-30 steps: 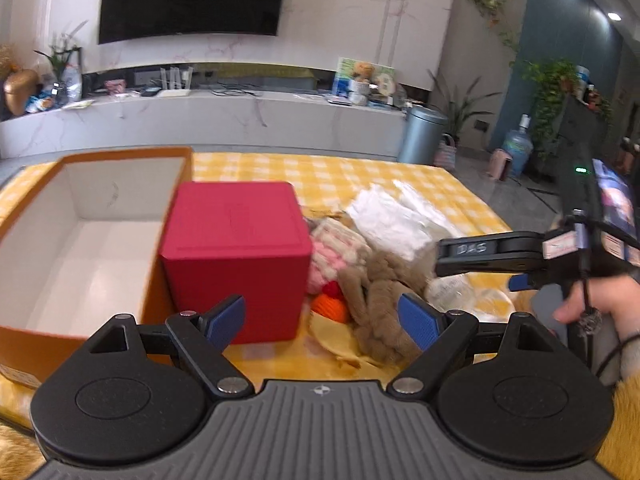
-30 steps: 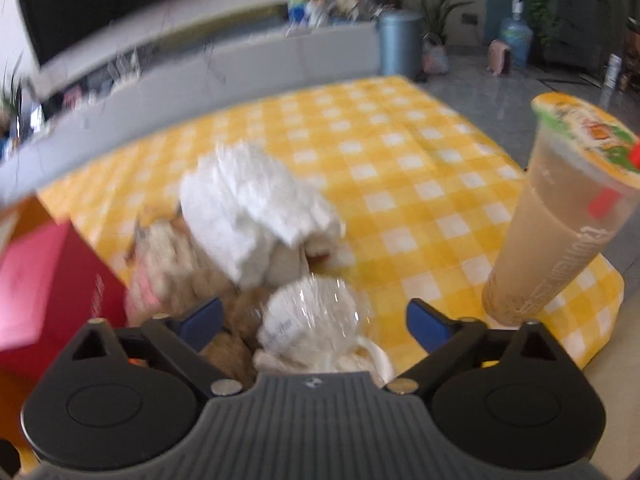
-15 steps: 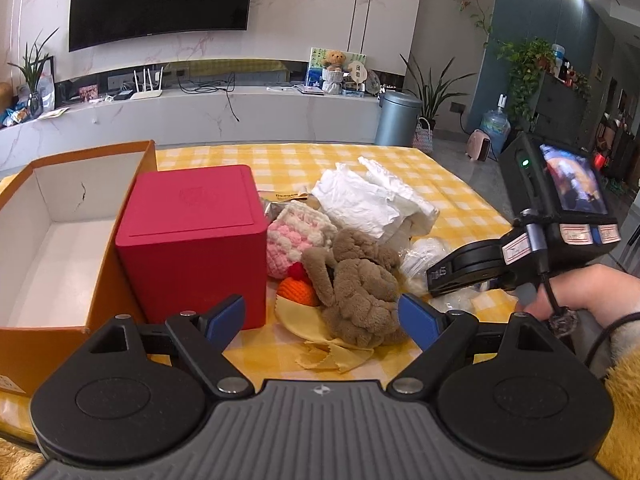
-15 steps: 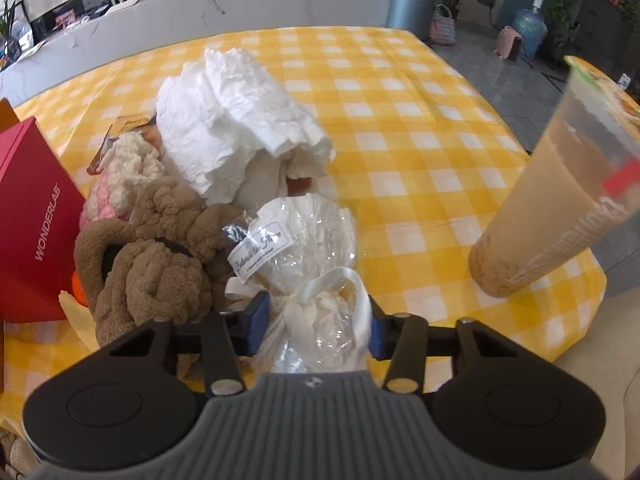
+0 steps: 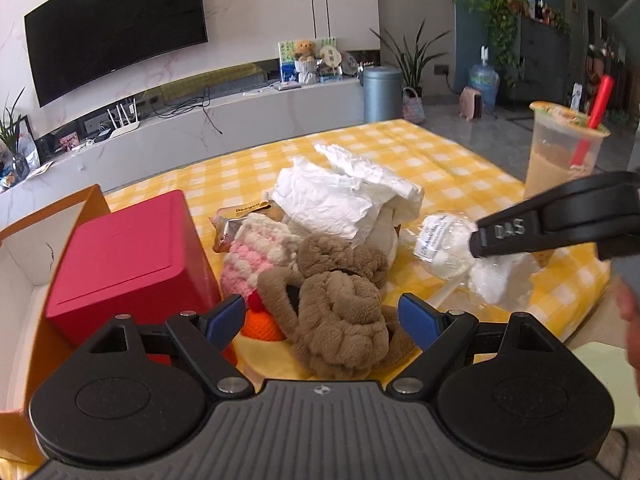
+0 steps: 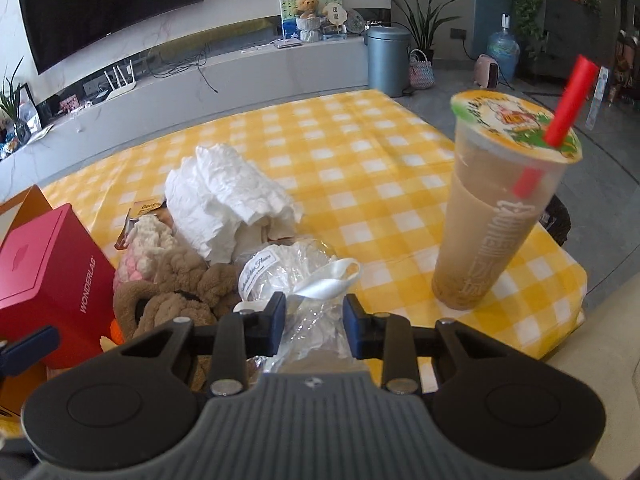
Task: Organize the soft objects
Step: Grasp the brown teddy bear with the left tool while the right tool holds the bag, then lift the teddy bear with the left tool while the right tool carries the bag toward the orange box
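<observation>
Orange cardboard first: the open box (image 5: 24, 264) at my far left runs off the frame edge, its inside only partly visible. Touching its wall stands the red cube box (image 5: 128, 268), its lower front hidden behind my left gripper (image 5: 322, 320), which hangs spread wide with nothing between its blue pads, low over the pile. Under it lies the brown plush (image 5: 340, 300), bunched up so I can't make out its shape. Behind that, a pink-and-white knitted piece (image 5: 260, 256), half buried, and a bit of orange knit (image 5: 262, 326) peeking out below. Further back, crumpled white cloth (image 5: 340, 196) lies on top of a snack wrapper (image 5: 240, 220), mostly covered.

Right of the heap, my right gripper (image 6: 315, 320) is pinched onto the neck of the clear cellophane bundle (image 6: 288, 272), white ribbon looped above the pads; its label is too small to read. Whether it touches the yellow checked cloth (image 6: 360, 160) I can't tell. Far right, the milk tea cup (image 6: 496, 216) with a red straw stands near the table's edge.
</observation>
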A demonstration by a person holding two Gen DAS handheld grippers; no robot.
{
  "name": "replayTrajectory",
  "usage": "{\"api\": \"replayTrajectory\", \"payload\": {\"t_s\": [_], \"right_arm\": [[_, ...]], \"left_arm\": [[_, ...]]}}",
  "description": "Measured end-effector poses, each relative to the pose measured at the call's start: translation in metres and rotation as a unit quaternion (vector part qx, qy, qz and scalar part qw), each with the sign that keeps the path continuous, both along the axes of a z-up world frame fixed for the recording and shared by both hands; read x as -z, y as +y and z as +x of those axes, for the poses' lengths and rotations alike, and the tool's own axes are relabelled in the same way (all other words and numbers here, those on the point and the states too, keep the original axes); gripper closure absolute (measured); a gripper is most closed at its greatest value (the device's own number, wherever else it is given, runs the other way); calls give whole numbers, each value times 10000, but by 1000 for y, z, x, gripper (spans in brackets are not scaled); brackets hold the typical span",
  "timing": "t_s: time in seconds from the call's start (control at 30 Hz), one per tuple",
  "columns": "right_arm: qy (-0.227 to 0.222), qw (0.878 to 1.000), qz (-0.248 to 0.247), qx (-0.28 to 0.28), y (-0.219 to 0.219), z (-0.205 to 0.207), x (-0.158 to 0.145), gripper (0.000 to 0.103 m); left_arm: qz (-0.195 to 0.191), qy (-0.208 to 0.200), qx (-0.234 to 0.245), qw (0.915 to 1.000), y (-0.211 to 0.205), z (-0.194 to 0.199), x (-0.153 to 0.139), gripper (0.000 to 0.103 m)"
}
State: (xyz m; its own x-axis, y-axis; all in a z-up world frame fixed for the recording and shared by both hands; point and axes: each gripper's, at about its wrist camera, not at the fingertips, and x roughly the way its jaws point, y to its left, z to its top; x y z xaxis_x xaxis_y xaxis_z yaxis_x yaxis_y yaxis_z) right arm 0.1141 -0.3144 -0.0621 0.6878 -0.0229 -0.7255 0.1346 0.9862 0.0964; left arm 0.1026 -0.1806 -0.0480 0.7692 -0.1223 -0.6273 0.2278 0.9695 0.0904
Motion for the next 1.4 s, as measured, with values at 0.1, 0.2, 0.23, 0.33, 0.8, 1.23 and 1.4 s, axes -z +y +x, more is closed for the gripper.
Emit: {"api": "replayTrajectory", "payload": {"t_s": [0.1, 0.2, 0.23, 0.33, 0.8, 1.23, 1.4], "right_arm": [[29, 9998, 85, 166, -7, -2, 2, 73], [-20, 9998, 131, 176, -8, -4, 1, 73], [-11, 9998, 139, 155, -8, -3, 2, 73], [62, 9998, 142, 105, -8, -1, 5, 73], [106, 9998, 150, 64, -8, -1, 8, 75], [419, 9990, 174, 46, -7, 11, 20, 81], [863, 9962, -103, 106, 1, 32, 37, 55]], "left_arm": [[68, 64, 121, 9999, -10, 11, 9, 2], [143, 307, 209, 9992, -19, 25, 24, 2], [197, 338, 251, 9989, -21, 28, 29, 2], [593, 358, 476, 9965, -31, 31, 46, 2], [891, 146, 394, 9951, -26, 28, 67, 49], [-142, 35, 531, 9985, 13, 8, 8, 51], [-118, -112, 510, 9986, 15, 2, 0, 51]]}}
